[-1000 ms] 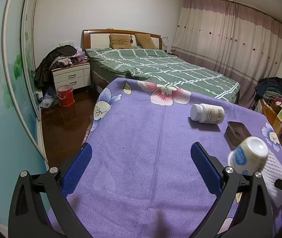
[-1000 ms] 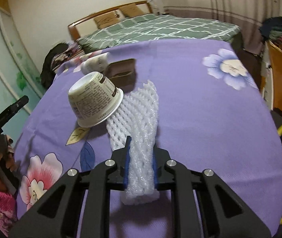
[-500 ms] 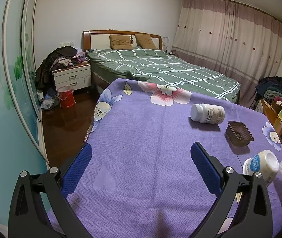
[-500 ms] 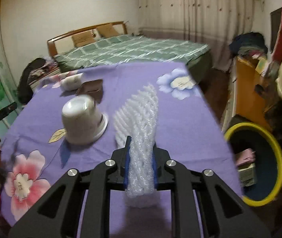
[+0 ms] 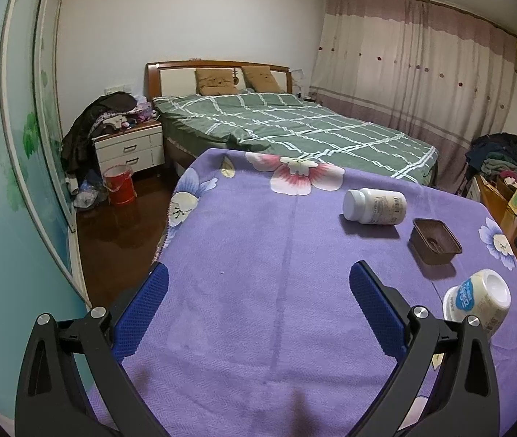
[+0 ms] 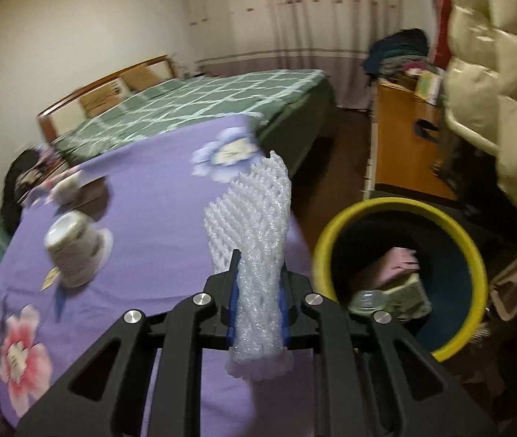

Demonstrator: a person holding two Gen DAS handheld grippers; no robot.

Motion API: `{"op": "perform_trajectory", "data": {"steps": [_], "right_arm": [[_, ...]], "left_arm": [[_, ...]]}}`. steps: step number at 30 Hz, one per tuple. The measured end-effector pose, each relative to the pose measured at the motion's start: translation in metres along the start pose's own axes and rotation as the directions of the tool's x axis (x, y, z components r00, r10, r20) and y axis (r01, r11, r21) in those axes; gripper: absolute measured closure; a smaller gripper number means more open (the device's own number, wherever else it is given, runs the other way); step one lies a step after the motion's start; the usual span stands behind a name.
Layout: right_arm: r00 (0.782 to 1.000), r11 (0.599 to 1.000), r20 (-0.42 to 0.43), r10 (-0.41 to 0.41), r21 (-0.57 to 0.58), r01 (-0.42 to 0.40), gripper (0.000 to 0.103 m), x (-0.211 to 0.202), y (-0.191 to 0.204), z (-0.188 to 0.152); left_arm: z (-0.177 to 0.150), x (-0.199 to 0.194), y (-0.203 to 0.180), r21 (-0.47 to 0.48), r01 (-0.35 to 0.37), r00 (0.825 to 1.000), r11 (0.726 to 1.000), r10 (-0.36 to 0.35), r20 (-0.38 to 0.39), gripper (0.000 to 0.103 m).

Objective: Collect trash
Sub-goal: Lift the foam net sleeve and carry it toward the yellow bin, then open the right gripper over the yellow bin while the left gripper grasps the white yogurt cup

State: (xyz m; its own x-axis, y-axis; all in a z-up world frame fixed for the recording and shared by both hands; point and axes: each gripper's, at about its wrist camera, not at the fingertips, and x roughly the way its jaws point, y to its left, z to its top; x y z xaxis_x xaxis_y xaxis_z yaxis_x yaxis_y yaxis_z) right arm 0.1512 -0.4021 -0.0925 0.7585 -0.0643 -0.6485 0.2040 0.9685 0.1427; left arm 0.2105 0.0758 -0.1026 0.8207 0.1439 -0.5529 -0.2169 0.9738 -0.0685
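Right gripper (image 6: 258, 284) raised above the right edge of the table (image 6: 156, 196), jaws clenched on a white foam net sleeve (image 6: 254, 233), sleeve pointing forward and clear of the purple cloth. Just right of it, on the floor, a yellow-rimmed bin (image 6: 400, 273) (some trash already inside), mouth open and unobstructed.

Left gripper (image 5: 256, 304) held low over the near table edge, jaws spread wide, nothing between them. Ahead and right: a tipped yogurt cup (image 5: 476, 304), a brown tray (image 5: 434, 242), a white bottle (image 5: 374, 206) on its side. Bare cloth between the jaws and the far edge.
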Motion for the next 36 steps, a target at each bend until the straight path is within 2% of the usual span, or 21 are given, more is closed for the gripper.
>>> {"op": "perform_trajectory", "data": {"steps": [8,18,23,24,29,34,36], "right_arm": [[0.986,0.981,-0.005,-0.168,0.101,0.168,0.085,0.007,-0.065,0.005],[0.968,0.956,-0.033,-0.247,0.154,0.249,0.083,0.02,-0.099,0.005],[0.966,0.952,-0.022,-0.258,0.165,0.258,0.058,0.017,-0.1,0.004],[0.966,0.953,-0.019,-0.257,0.163,0.256,0.057,0.017,-0.099,0.004],[0.97,0.96,-0.006,-0.241,0.145,0.239,0.054,0.016,-0.088,0.002],[0.976,0.967,0.008,-0.219,0.136,0.216,0.052,0.014,-0.079,0.001],[0.976,0.968,0.012,-0.216,0.132,0.212,0.052,0.014,-0.076,0.0]], "left_arm": [[-0.007,-0.005,-0.027,0.076,0.069,0.997,0.995,-0.066,-0.034,0.005],[-0.02,-0.015,-0.075,0.178,0.172,0.984,0.969,-0.16,-0.076,0.005],[-0.027,-0.021,-0.097,0.212,0.224,0.973,0.951,-0.208,-0.097,0.005],[-0.029,-0.023,-0.102,0.221,0.237,0.97,0.946,-0.219,-0.103,0.005],[-0.037,-0.03,-0.13,0.272,0.301,0.952,0.914,-0.274,-0.133,0.005],[-0.046,-0.028,-0.165,0.301,0.385,0.919,0.873,-0.333,-0.211,0.005],[-0.048,-0.024,-0.178,0.304,0.396,0.913,0.866,-0.338,-0.229,0.005]]}}
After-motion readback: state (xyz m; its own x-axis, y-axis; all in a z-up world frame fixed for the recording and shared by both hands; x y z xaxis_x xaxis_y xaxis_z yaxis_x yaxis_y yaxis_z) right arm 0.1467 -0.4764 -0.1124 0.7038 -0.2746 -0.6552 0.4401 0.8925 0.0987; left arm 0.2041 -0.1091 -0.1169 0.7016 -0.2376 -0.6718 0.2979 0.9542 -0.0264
